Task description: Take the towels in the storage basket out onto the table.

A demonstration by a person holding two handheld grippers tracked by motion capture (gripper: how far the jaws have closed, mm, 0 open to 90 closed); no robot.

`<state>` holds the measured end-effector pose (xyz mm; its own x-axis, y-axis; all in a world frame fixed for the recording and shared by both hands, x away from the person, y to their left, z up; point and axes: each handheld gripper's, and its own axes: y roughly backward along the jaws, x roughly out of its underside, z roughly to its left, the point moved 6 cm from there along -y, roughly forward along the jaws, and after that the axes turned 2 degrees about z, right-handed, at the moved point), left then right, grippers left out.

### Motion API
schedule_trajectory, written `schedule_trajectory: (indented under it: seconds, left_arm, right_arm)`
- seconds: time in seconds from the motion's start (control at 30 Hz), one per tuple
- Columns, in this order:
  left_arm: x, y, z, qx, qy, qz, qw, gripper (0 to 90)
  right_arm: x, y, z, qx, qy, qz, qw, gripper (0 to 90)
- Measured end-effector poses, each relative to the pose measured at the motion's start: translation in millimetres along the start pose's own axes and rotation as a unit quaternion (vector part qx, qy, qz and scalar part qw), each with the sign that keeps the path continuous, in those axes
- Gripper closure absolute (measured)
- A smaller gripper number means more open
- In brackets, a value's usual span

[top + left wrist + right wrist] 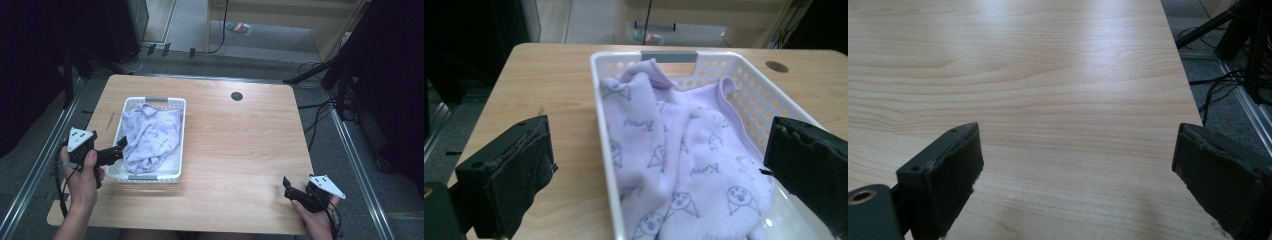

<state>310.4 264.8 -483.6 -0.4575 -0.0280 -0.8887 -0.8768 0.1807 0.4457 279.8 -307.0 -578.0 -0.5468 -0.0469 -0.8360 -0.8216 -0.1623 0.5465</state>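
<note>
A white perforated plastic basket (181, 131) (600, 95) stands on the left half of the wooden table. A crumpled lilac cloth (150, 135) (674, 150) printed with small cartoon faces lies inside it. My left gripper (120, 146) (659, 165) is open at the basket's near left rim, one jaw outside the wall and one over the cloth, holding nothing. My right gripper (286, 187) (1075, 165) is open and empty, low over bare wood near the table's front right corner.
The wooden table (240, 145) (1048, 75) has a round cable hole (237, 96) (777, 66) at the back. Metal rails, black stands and cables (325, 75) ring the table on the floor.
</note>
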Motion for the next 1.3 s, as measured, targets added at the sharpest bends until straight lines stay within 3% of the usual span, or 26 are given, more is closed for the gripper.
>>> schedule_trajectory:
  seconds: [0.2, 0.3, 0.5, 0.57, 0.73, 0.83, 1.0, 1.07, 1.17, 1.2, 1.3]
  left_arm:
    - [-6.7, -19.0, -18.1, 0.006, -0.008, 0.021, 0.9997, 0.0]
    - [-6.7, -33.4, -21.8, -0.019, -0.017, 0.042, 0.9988, 0.0]
    - [-4.8, -57.0, -27.1, -0.027, -0.009, 0.081, 0.9963, 0.0]
    - [-2.6, -65.2, -28.3, -0.041, -0.017, 0.100, 0.9941, 0.0]
    - [2.3, -83.3, -36.1, -0.040, -0.028, 0.136, 0.9895, 0.0]
    - [3.9, -91.6, -37.2, -0.059, -0.027, 0.142, 0.9878, 0.0]
    - [6.8, -103.1, -41.9, -0.062, -0.031, 0.159, 0.9849, 0.0]
    - [9.4, -107.7, -43.0, -0.067, -0.031, 0.167, 0.9832, 0.0]
    - [15.3, -114.8, -41.9, -0.081, -0.029, 0.186, 0.9788, 0.0]
    - [16.1, -116.1, -42.8, -0.077, -0.028, 0.187, 0.9789, 0.0]
    - [18.3, -118.0, -43.7, -0.084, -0.040, 0.199, 0.9756, 0.0]
  right_arm:
    - [0.0, 0.1, 0.1, 0.000, 0.000, 0.000, 1.0000, 5.8]
    - [0.0, 0.1, 0.1, -0.001, 0.000, 0.000, 1.0000, 5.8]
    - [0.0, 0.3, -0.4, -0.002, -0.001, -0.001, 1.0000, 5.8]
    - [0.0, 0.3, -0.4, -0.003, -0.001, -0.001, 1.0000, 5.8]
    - [-0.1, 0.4, -0.4, -0.004, -0.001, -0.002, 1.0000, 5.8]
    - [-0.2, 0.5, -0.5, -0.004, -0.001, -0.002, 1.0000, 5.8]
    - [-0.2, 0.6, -0.5, -0.005, -0.001, -0.003, 1.0000, 5.8]
    - [-0.2, 0.6, -0.5, -0.005, -0.001, -0.003, 1.0000, 5.8]
    - [-0.2, 0.6, -0.5, -0.005, -0.001, -0.003, 1.0000, 5.8]
    - [-0.2, 0.6, -0.5, -0.005, -0.001, -0.003, 1.0000, 5.8]
    - [-0.2, 0.6, -0.4, -0.006, -0.001, -0.003, 1.0000, 5.8]
